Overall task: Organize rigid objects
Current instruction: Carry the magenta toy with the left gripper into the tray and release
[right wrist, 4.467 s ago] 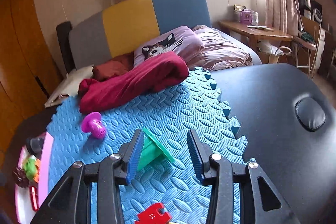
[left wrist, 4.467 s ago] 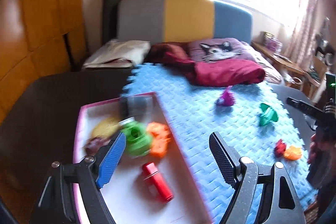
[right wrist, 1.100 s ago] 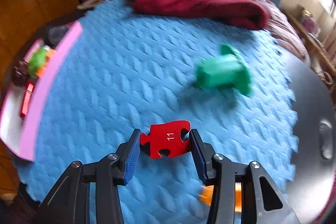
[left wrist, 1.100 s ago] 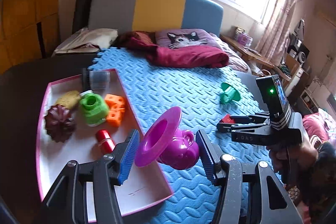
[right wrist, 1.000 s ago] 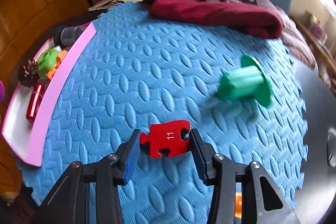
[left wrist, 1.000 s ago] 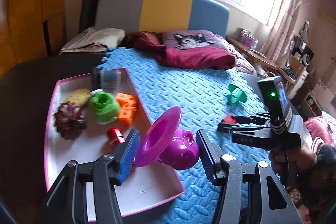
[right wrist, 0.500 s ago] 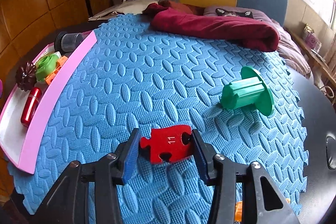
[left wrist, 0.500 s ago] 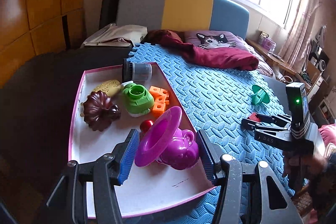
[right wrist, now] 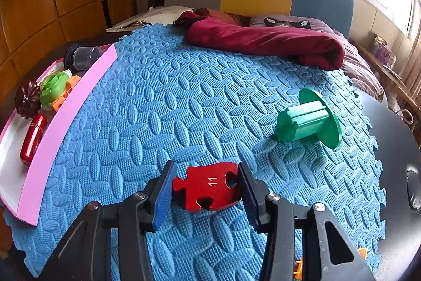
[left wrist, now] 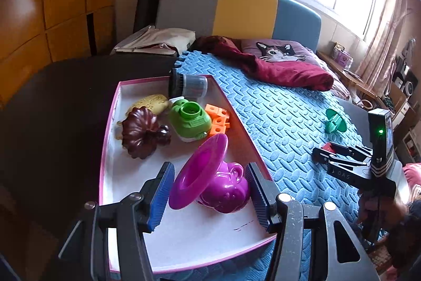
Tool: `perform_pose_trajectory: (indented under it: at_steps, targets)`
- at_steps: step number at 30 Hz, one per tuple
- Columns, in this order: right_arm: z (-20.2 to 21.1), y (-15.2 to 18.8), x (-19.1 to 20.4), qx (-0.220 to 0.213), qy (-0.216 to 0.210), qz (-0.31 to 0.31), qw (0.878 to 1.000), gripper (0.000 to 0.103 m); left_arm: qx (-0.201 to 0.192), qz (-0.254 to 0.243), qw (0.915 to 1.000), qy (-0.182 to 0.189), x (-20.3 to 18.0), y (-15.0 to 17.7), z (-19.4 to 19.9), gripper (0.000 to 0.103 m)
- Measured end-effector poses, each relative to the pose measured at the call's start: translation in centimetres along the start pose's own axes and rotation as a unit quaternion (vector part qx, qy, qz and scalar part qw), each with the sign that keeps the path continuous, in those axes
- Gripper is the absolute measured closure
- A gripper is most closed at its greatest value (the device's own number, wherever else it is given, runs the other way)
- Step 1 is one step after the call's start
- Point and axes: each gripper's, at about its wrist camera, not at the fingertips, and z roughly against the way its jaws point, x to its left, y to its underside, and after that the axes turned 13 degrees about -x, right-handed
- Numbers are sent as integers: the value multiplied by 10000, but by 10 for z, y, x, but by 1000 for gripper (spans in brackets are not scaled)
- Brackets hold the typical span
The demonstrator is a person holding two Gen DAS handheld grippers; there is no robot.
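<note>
Over the pink-rimmed tray (left wrist: 109, 123), in the left wrist view, the left gripper (left wrist: 209, 191) is clamped on a purple toy (left wrist: 210, 181), its wide flange toward the left pad and its rounded body against the right one. The toy hangs above the tray's bare white floor, nearer the camera than the brown fluted mould (left wrist: 139, 132), the green toy (left wrist: 190, 120) and the orange blocks (left wrist: 218, 119) already lying there. The step in hand looks like delivery into the tray; the next move calls for lowering onto the bare patch and loosening the jaws, keeping the flange clear of the brown mould. At the right edge the right gripper (left wrist: 319, 150) hovers over the blue foam mat (left wrist: 276, 117), something red at its tips.

In the right wrist view, that gripper (right wrist: 206, 187) pinches a red puzzle piece (right wrist: 208, 186) marked 11 by its two ends, above the mat. The tray (right wrist: 68, 117) lies well off to the left, so this piece needs carrying across. A green spool (right wrist: 307, 120) lies on its side on the mat, ahead and to the right, untouched.
</note>
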Motion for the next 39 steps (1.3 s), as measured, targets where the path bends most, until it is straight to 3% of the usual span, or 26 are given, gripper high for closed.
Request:
perform_pose_trajectory:
  at_steps: [11,22,30,39]
  targets:
    - [0,0,0,-1,-14,-16,10000,57,22,74,9998,-177,15,4,5,46]
    - [0,0,0,0,-12,-14,10000,57,163,461,9966,-658,68,16,18,46]
    - [0,0,1,-6,12,20,10000,57,374,406,9969,-567,62,18,-9,46]
    - [0,0,1,-5,14,21,10000,57,626,343,9946,-752,68,7,-59,46]
